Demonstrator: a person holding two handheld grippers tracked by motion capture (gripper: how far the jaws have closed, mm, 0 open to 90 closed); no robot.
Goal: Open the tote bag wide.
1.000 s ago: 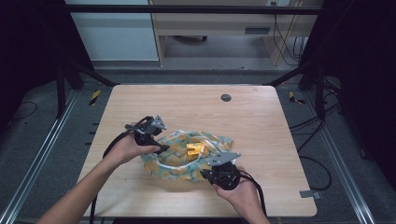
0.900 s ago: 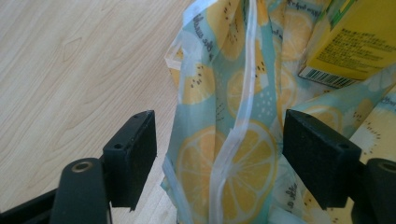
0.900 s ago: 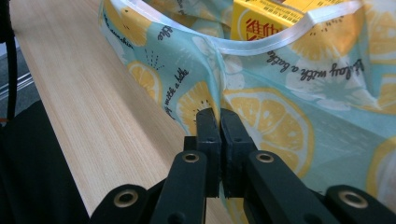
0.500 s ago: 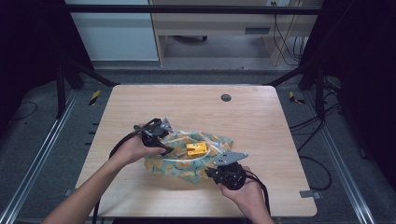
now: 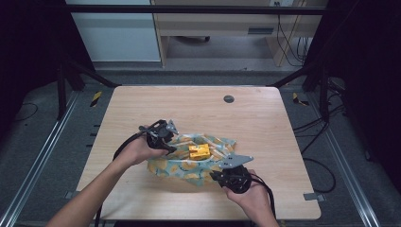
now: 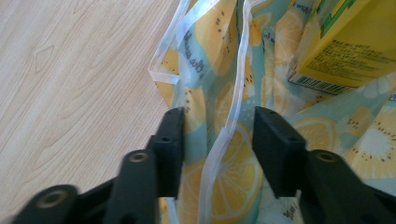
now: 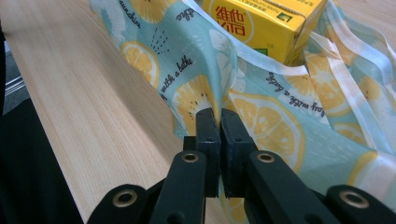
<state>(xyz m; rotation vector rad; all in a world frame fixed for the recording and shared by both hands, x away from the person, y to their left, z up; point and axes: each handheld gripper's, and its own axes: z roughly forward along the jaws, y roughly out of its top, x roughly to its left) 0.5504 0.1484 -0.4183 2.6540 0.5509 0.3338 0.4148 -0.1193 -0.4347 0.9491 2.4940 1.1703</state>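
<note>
A teal cloth bag [image 5: 189,163] printed with lemon slices lies crumpled on the table's near half. A yellow drink carton [image 5: 199,151] rests in its opening. My left gripper [image 5: 169,144] is at the bag's left edge, jaws open, with the bag's cloth [image 6: 196,107] and a white strap [image 6: 219,149] lying between them. The carton [image 6: 355,42] shows at the upper right of that view. My right gripper [image 5: 216,176] is at the bag's near right edge, shut on a fold of the cloth [image 7: 205,93], with the carton [image 7: 261,23] just beyond.
The light wooden table [image 5: 265,118] has bare room at the back and on both sides of the bag. A small dark round disc [image 5: 229,99] sits near the far edge. Cables trail from both grippers toward the near edge.
The left gripper has moved right and nearer, onto the bag's left edge. The right gripper has edged right and nearer with the cloth, and the bag has bunched and shifted right.
</note>
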